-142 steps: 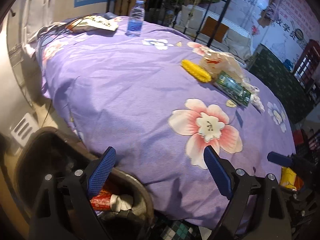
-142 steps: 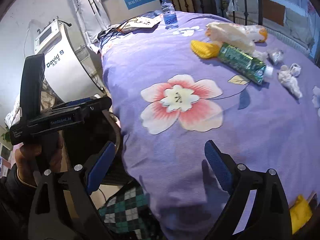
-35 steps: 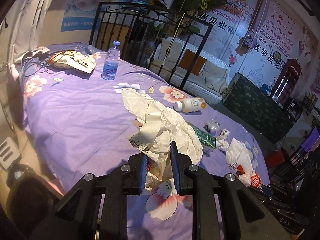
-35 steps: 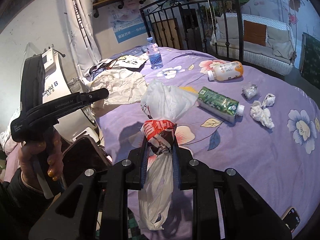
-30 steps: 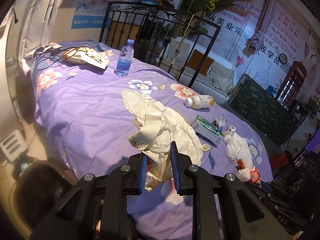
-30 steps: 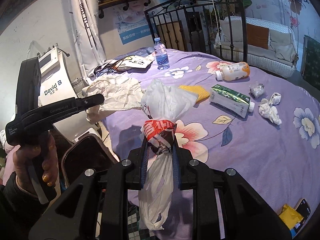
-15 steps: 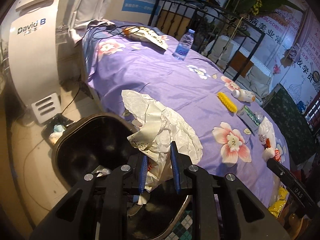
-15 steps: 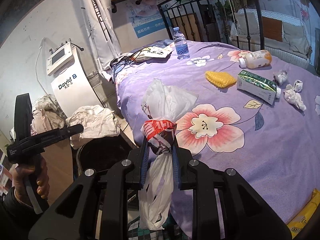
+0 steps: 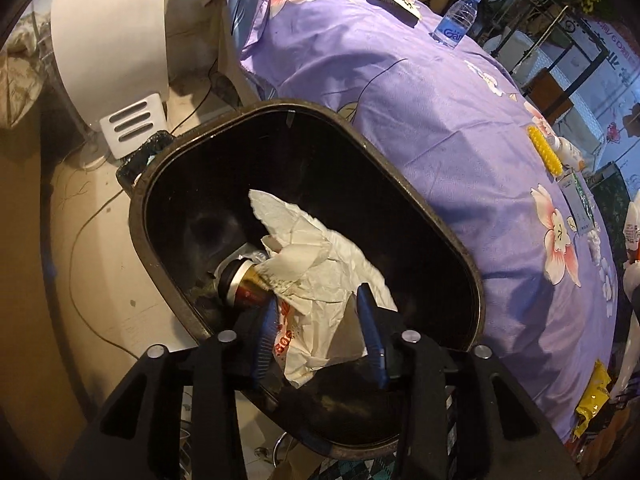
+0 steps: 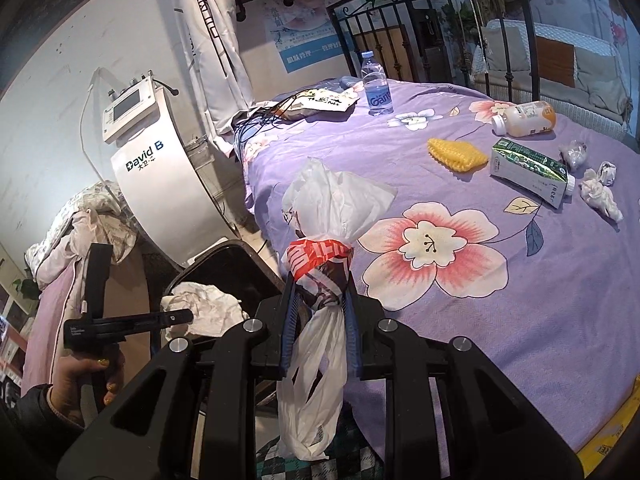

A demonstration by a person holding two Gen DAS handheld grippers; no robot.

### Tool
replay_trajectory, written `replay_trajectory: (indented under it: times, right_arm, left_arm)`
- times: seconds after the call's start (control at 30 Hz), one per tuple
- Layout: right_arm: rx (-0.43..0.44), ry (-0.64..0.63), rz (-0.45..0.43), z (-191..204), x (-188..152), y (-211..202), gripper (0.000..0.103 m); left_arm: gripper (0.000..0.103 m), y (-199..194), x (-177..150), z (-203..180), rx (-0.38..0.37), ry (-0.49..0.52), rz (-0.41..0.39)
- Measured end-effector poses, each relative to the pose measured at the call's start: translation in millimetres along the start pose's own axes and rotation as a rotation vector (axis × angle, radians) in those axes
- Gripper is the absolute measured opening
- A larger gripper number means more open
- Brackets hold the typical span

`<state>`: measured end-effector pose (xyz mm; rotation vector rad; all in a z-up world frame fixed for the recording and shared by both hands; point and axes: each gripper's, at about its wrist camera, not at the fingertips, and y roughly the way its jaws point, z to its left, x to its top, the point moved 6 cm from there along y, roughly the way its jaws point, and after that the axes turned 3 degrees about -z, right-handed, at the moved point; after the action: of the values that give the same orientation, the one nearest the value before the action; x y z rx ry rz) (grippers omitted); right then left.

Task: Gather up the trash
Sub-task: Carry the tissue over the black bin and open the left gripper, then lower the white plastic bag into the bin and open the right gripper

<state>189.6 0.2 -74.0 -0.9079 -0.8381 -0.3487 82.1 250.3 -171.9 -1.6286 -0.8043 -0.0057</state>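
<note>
My left gripper (image 9: 319, 332) points down into a dark oval trash bin (image 9: 440, 216) beside the bed. Its jaws are opening, and the crumpled white paper wrapper (image 9: 316, 264) hangs loose between them, over the bin's inside. A can (image 9: 240, 286) lies at the bin's bottom. In the right wrist view the same bin (image 10: 224, 256) and paper (image 10: 204, 308) show at lower left, with a hand (image 10: 84, 376) holding the left gripper. My right gripper (image 10: 319, 300) is shut on a white plastic bag (image 10: 332, 200) with a red band, held above the bed's edge.
On the purple flowered bed cover (image 10: 520, 300) lie a green carton (image 10: 528, 170), a yellow piece (image 10: 456, 154), an orange-capped bottle (image 10: 524, 118), crumpled tissues (image 10: 600, 196) and an upright water bottle (image 10: 376, 88). A white machine (image 10: 160, 168) stands left of the bin.
The left gripper swung from over the bed down to the bin and its jaws spread apart around the paper. The right gripper kept its hold on the bag and barely moved.
</note>
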Motion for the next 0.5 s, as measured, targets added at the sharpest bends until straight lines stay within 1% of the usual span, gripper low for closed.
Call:
replay_trajectory:
  times: [0.07,0.1,0.17,0.27,0.5]
  right_arm:
    - [0.003,-0.004,0.002,2,-1,1,0.022]
    - [0.008,-0.006,0.005,3,-2,3,0.022]
    - [0.015,-0.01,0.012,5,-3,6,0.022]
    - [0.032,-0.012,0.03,8,-6,12,0.022]
    - [0.102,-0.013,0.09,22,-16,32,0.022]
  left_arm:
    - [0.05,0,0,-3,0.021,0.028,-0.015]
    - [0.058,-1,0,-4,0.033,0.043,-0.025]
    - [0.067,-5,2,-6,0.028,0.048,-0.05]
    - [0.074,-13,8,-5,0.016,0.031,-0.089]
    - [0.079,-31,26,-2,0.018,-0.013,-0.168]
